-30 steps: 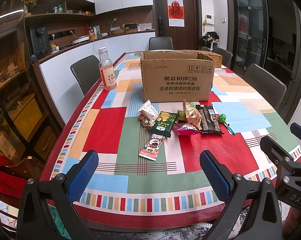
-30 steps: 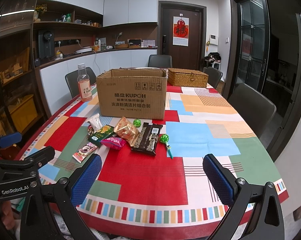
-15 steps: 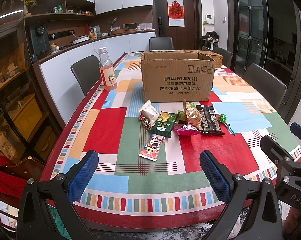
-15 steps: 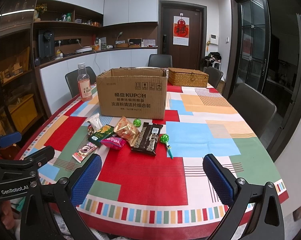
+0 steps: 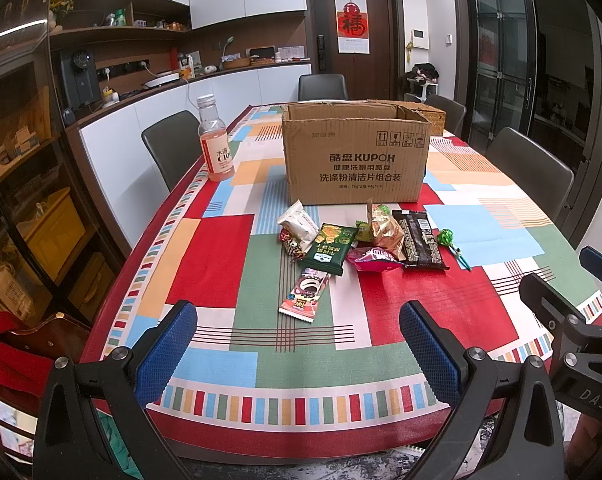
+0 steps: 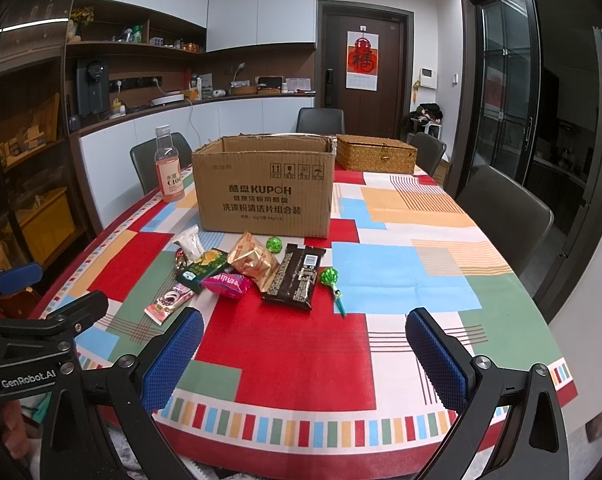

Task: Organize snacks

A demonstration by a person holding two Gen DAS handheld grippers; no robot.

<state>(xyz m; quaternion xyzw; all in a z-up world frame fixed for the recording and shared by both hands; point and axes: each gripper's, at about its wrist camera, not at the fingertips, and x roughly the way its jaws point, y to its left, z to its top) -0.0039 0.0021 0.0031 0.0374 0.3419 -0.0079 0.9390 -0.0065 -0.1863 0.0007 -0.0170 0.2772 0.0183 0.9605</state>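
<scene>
Kitchen cabinets and a dark door stand behind a long table (image 5: 221, 264) with a colourful checked cloth. Near its left edge stands a bottle (image 5: 216, 140) of pink drink, upright. To the right of it, in the middle of the table, is an open cardboard box (image 5: 355, 156), and behind the box, toward the far right corner, a woven basket (image 6: 376, 153). Just in front of the box the snacks lie in a loose group: a white packet (image 5: 299, 225) at the left, a green packet (image 5: 330, 249) touching it, a pink bar (image 5: 305, 294) nearest to the front edge, then a magenta packet (image 5: 371, 260), a gold packet (image 5: 385, 229), a dark bar (image 5: 419, 240) and a green lollipop (image 5: 449, 240) at the right. All of them are outside the box. The left gripper (image 5: 299, 354) hovers over the front edge, its blue fingers spread wide and holding nothing. The right gripper (image 6: 303, 360) is beside it, also spread wide and empty.
</scene>
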